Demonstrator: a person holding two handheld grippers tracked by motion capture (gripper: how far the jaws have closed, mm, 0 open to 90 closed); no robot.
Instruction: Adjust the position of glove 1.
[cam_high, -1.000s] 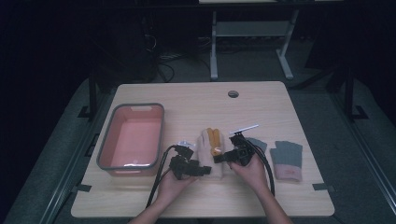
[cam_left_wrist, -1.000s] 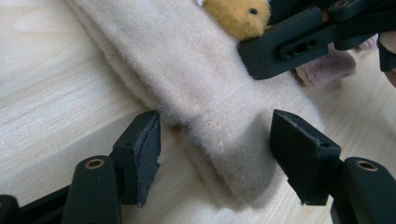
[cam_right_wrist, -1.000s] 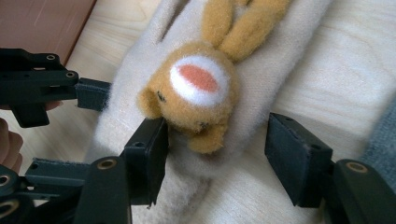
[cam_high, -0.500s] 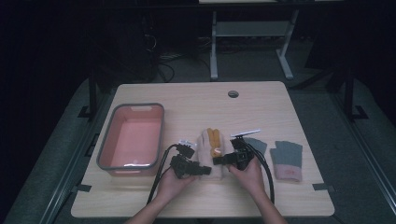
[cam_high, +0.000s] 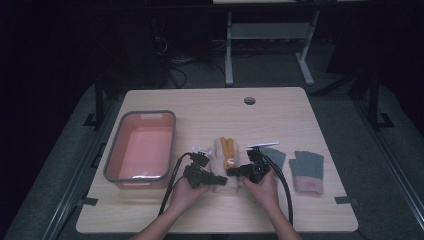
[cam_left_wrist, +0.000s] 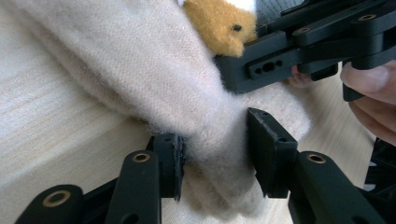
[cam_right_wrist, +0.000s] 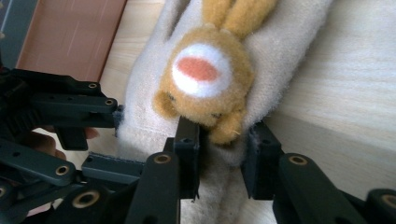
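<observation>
A cream fleece sock with an orange plush animal face lies on the light wooden table, near the front edge, between the pink plastic tub with a grey rim and two grey knitted items to the right. The left gripper and the right gripper meet at the sock's near end. Both sets of jaws have just been closing. In the left gripper view, the left gripper stands narrow, pads pinching a bunched fold of the cream fabric. In the right gripper view, the right gripper stands narrow, pads pressing the fabric and the plush chin just below the face.
</observation>
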